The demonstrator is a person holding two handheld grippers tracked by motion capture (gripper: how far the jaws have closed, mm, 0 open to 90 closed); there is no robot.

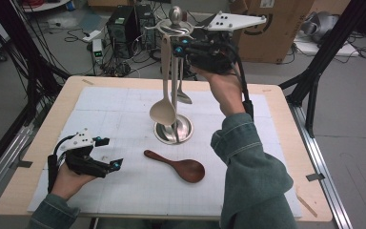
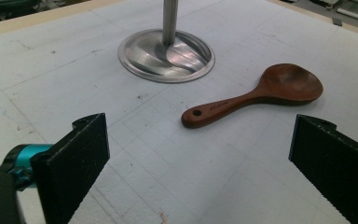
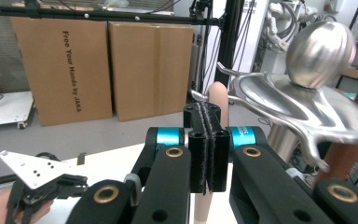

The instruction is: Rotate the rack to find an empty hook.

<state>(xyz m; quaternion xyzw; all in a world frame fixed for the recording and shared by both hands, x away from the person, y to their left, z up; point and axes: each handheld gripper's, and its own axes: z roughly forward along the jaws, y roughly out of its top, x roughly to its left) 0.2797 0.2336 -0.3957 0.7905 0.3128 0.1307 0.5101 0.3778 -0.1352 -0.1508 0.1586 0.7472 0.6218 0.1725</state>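
Observation:
A steel utensil stand (image 1: 173, 130) with a ball top (image 3: 320, 53) rises at the table's middle. A pale spoon (image 1: 163, 112) and a metal spoon (image 1: 183, 98) hang from its hooks. A dark wooden spoon (image 1: 177, 166) lies flat in front of the base, and I see it (image 2: 256, 95) ahead of the left jaws. My left gripper (image 1: 112, 152) rests on the mat at the left, open with nothing in it (image 2: 201, 128). My right gripper (image 1: 174, 46) is up by the stand's top, its pads pressed together (image 3: 207, 112). The pale handle (image 3: 217, 93) stands just beyond its tips.
A white gridded mat (image 1: 124, 109) covers most of the wooden table (image 1: 276, 90). Cardboard boxes (image 3: 107, 70) and black frame posts (image 1: 324, 52) stand behind the table. Cables and computer cases (image 1: 124, 28) lie on the floor at the back.

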